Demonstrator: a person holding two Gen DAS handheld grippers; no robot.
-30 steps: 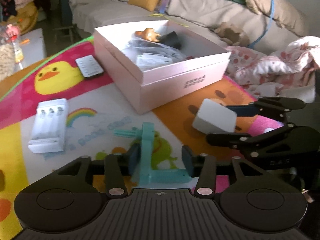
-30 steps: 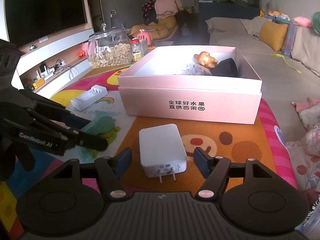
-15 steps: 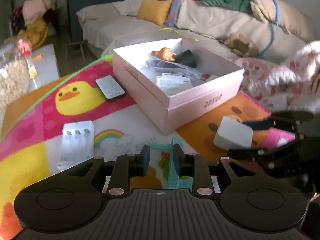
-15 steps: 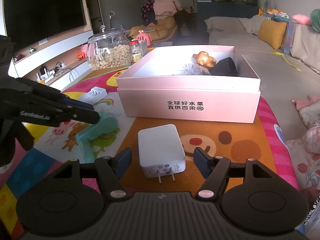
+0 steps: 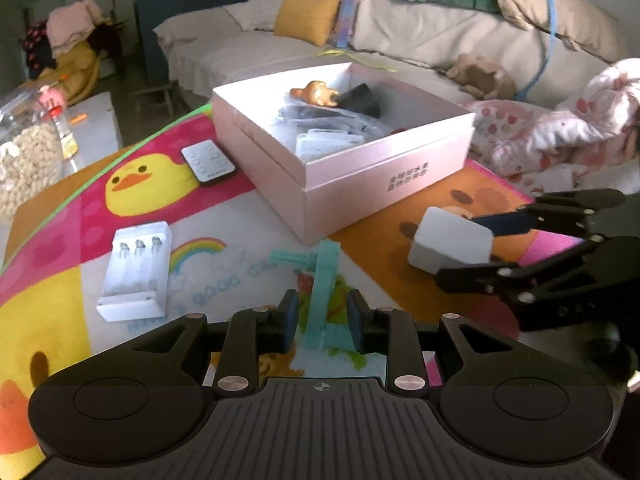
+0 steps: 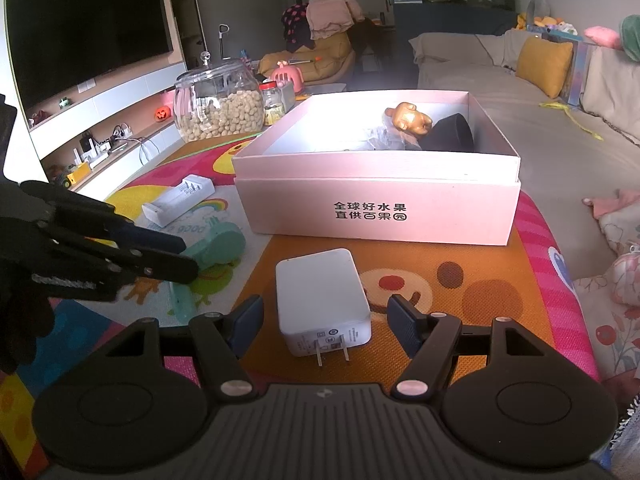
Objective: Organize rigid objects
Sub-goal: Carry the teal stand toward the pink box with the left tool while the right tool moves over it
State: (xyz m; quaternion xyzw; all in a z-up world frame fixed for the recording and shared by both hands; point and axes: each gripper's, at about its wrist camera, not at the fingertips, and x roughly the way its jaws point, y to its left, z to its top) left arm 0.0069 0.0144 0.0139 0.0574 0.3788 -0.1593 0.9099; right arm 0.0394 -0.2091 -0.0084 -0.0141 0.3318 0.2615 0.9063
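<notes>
Teal plastic stand (image 5: 325, 280): light, stiff, thin upright plate, held in left gripper (image 5: 322, 322). Right gripper (image 6: 323, 322) wide astride white charger (image 6: 322, 296), smooth, blocky; grip long sides.

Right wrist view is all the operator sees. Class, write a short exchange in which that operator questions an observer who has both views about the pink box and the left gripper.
Operator: Is anything lying on the mat behind the pink box?
Observer: Yes. A remote control lies on the mat beside the box's hidden side.
Operator: Has the left gripper got the teal stand?
Observer: Its jaws have just been closing, and the stand is standing between them. I cannot tell whether the pads press it.
</notes>
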